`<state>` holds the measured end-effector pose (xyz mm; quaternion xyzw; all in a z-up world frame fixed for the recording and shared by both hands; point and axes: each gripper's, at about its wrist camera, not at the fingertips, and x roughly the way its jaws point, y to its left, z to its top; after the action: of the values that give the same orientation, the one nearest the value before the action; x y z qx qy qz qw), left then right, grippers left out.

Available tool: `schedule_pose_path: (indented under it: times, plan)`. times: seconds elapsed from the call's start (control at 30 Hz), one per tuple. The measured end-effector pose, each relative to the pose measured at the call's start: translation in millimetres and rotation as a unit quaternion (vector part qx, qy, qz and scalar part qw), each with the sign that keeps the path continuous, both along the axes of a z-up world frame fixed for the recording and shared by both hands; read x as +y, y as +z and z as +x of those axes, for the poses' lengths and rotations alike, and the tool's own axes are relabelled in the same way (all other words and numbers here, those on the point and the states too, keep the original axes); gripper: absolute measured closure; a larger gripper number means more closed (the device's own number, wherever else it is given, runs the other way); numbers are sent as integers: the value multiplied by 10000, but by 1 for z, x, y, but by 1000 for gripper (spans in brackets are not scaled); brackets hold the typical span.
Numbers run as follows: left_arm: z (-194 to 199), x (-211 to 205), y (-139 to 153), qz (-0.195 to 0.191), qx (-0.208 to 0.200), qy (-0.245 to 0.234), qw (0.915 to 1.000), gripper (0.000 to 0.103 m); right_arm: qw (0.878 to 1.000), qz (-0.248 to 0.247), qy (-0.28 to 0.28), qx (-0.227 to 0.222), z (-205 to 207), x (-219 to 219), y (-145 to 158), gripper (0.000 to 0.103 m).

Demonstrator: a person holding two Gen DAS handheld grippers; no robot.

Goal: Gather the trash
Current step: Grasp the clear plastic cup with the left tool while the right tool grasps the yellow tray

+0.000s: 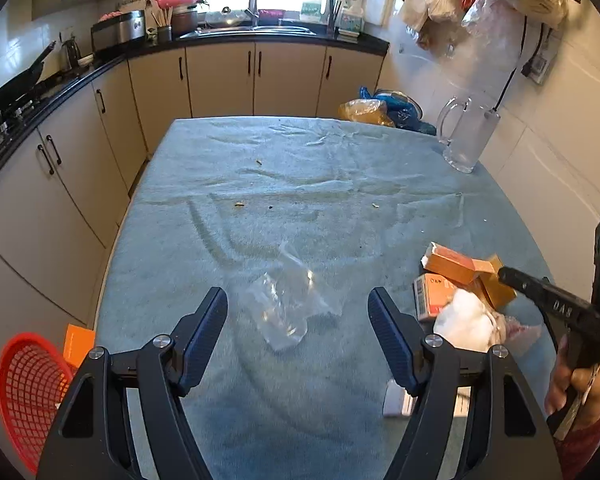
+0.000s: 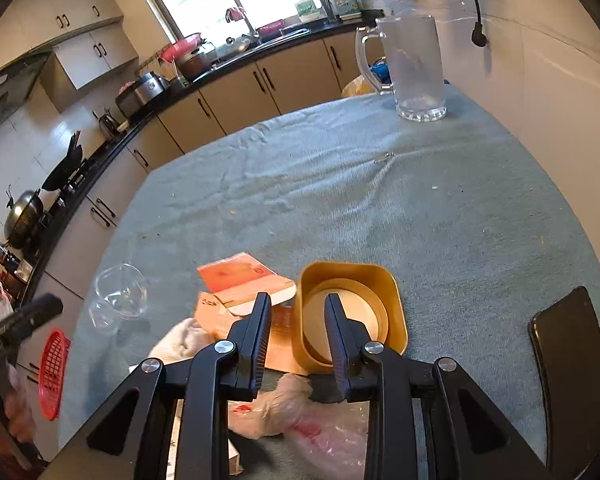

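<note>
The left tongs (image 1: 298, 312) were spread wide and held nothing, hovering over a crumpled clear plastic wrapper (image 1: 286, 308) that lay on the blue-grey cloth of the desk (image 1: 300, 184). The right tongs (image 2: 296, 320) stood partly spread, also holding nothing, just above the trash pile near the desk's front edge. In that pile, a square yellow container (image 2: 350, 312) sat open with a round pale insert inside; touching its left side lay flattened orange cartons (image 2: 240, 284), a wad of white tissue (image 2: 184, 340) and a pinkish plastic bag (image 2: 300, 412). A frosted glass jug (image 2: 414, 68) stood upright at the far right corner, apparently holding nothing. A red mesh basket (image 1: 28, 392) sat off the desk's left edge, its contents unclear. Crumbs (image 1: 240, 203) dotted the cloth, and a dark phone (image 2: 566, 364) lay to the right.
</note>
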<state>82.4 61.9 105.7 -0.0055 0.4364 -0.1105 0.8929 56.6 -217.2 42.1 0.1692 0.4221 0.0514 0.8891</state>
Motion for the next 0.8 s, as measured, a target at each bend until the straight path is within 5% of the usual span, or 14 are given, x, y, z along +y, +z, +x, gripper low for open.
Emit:
schedule_pose_path:
  times: [0.13, 0.33, 0.5, 0.63, 0.7, 0.8]
  plan:
    - [18, -3, -6, 75, 148, 83, 9998, 31, 10000, -17, 77, 22, 3, 0, -11, 98]
    - [42, -10, -19, 137, 350, 199, 9991, 32, 9993, 160, 69, -335, -5, -4, -3, 98]
    - [57, -25, -31, 364, 637, 55, 9973, 63, 9981, 404, -37, -459, -7, -12, -2, 98]
    - [64, -40, -40, 824, 766, 11, 9937, 66, 9976, 442, -71, -537, -9, -14, -1, 98]
    - [66, -43, -48, 961, 902, 4, 9913, 85, 9972, 438, -77, -604, -11, -15, 2, 98]
    - [61, -43, -49, 1029, 805, 89, 9914, 91, 9966, 442, -104, -692, -14, -16, 5, 98]
